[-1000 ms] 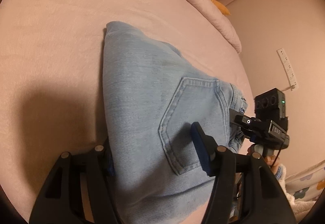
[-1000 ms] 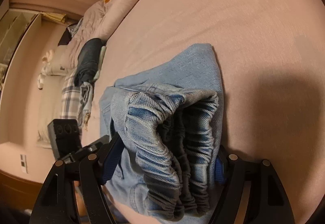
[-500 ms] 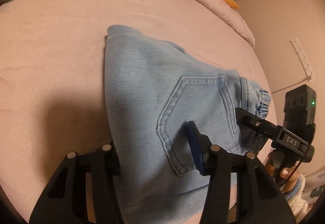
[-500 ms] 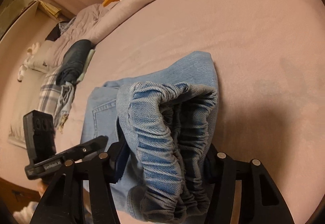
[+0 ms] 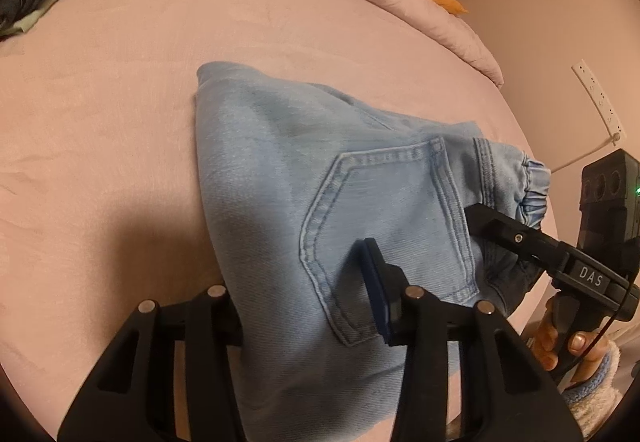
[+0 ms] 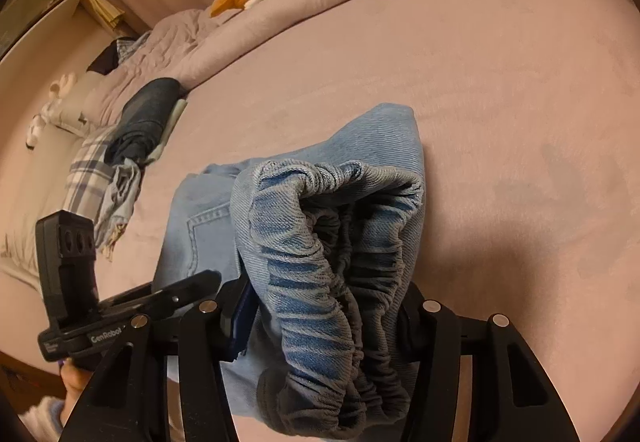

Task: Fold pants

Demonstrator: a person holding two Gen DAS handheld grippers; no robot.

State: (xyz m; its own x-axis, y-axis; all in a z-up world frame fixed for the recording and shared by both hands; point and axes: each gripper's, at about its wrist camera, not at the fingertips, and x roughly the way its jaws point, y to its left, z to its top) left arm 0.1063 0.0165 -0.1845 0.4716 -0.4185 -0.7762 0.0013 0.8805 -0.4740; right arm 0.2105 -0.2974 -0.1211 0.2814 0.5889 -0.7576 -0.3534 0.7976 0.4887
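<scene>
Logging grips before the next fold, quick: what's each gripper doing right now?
Left gripper: closing on the folded jeans, denim between its pads.
Right gripper: closing on the jeans' elastic waistband.

Faded light-blue denim pants (image 5: 280,177) with ribbed elastic waistband (image 6: 332,266), matt velvety pink bedcover (image 5: 120,81), matt black plastic hand-held gripper (image 5: 304,306)
</scene>
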